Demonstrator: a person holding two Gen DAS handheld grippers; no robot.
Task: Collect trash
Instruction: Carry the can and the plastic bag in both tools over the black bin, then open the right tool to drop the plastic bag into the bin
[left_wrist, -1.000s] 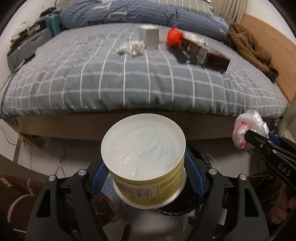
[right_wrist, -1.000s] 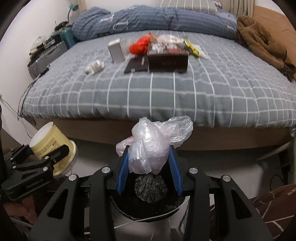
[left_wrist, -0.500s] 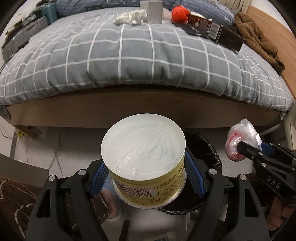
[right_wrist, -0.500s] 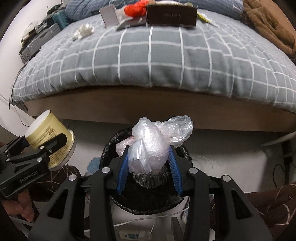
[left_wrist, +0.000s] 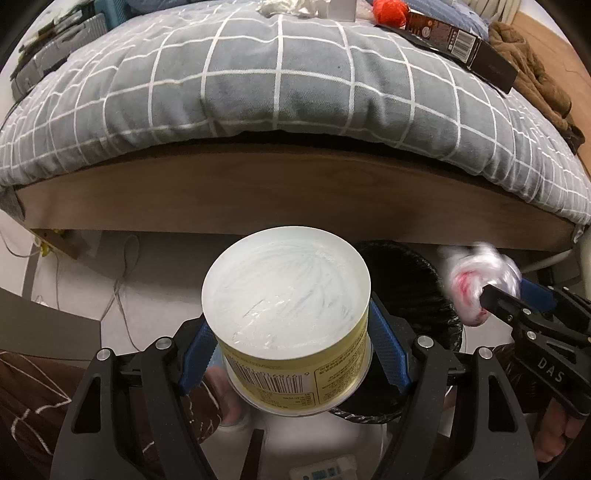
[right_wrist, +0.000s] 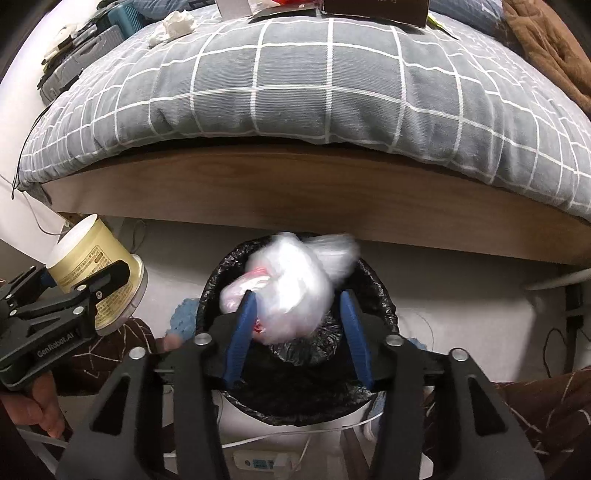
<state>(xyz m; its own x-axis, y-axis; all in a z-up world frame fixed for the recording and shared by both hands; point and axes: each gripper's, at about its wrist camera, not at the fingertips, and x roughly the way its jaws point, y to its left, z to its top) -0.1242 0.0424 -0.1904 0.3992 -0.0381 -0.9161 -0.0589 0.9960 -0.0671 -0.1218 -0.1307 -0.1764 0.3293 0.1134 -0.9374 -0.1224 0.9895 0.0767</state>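
Note:
My left gripper (left_wrist: 291, 354) is shut on a yellow tub with a white bottom (left_wrist: 288, 291), held left of a bin with a black liner (left_wrist: 417, 280). In the right wrist view my right gripper (right_wrist: 297, 325) stands open above the bin (right_wrist: 376, 295); the crumpled clear plastic bag (right_wrist: 284, 284) is blurred between the spread fingers, loose over the bin's mouth. The bag also shows in the left wrist view (left_wrist: 476, 280). More trash lies on the bed: a white tissue wad (right_wrist: 173, 22), a dark box (left_wrist: 458, 48), a red wad (left_wrist: 389, 11).
The grey checked bed (left_wrist: 295, 81) with a wooden frame (right_wrist: 295, 184) stands right behind the bin. A brown garment (left_wrist: 532, 77) lies at the bed's right. Cables (left_wrist: 122, 280) run on the floor at left. A white device (right_wrist: 258, 461) sits below the bin.
Both grippers dropped and came closer to the bin by the bed. My right gripper's jaws spread apart and the plastic bag came loose, blurring as it falls toward the bin.

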